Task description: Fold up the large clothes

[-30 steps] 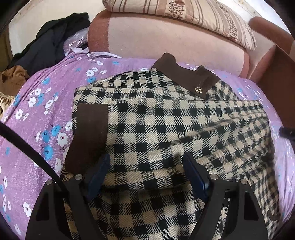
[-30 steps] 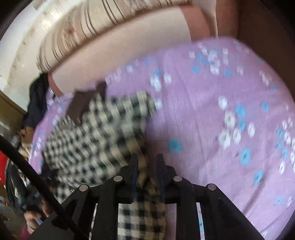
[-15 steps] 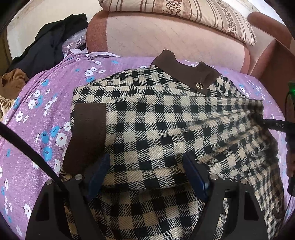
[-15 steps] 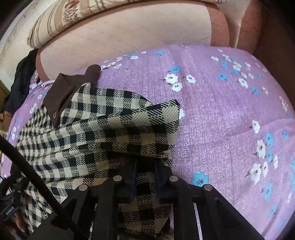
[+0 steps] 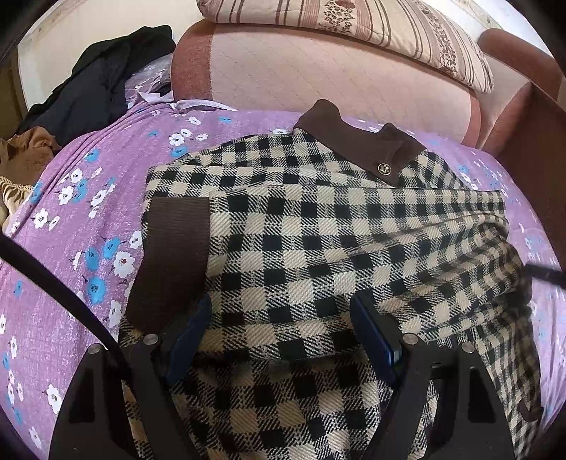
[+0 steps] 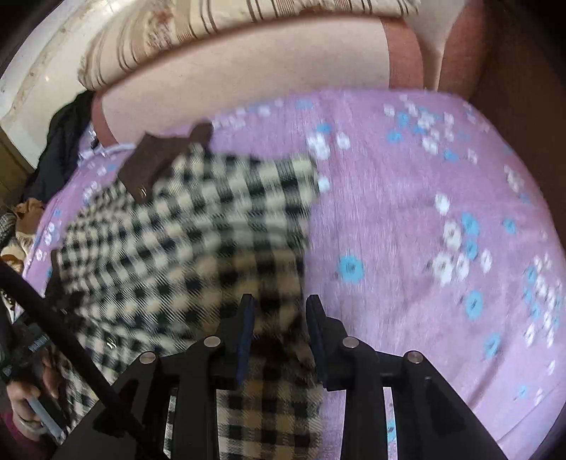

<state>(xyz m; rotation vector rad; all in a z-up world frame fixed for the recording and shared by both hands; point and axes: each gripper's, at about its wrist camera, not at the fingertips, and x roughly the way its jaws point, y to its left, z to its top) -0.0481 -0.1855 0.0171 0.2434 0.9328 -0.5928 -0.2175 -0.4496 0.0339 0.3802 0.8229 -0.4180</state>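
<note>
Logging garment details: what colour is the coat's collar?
Dark brown collar, clearest in the left wrist view.

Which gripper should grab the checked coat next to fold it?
Probably the left gripper: its open fingers sit sharply over the black-and-cream checked coat. The right gripper, also open, looks blurred, in motion.

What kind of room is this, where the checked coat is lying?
Probably a bedroom or living room at home. The checked coat lies on a purple flowered cover, a striped pillow sits on a pink padded backrest, and dark clothes are piled nearby.
</note>
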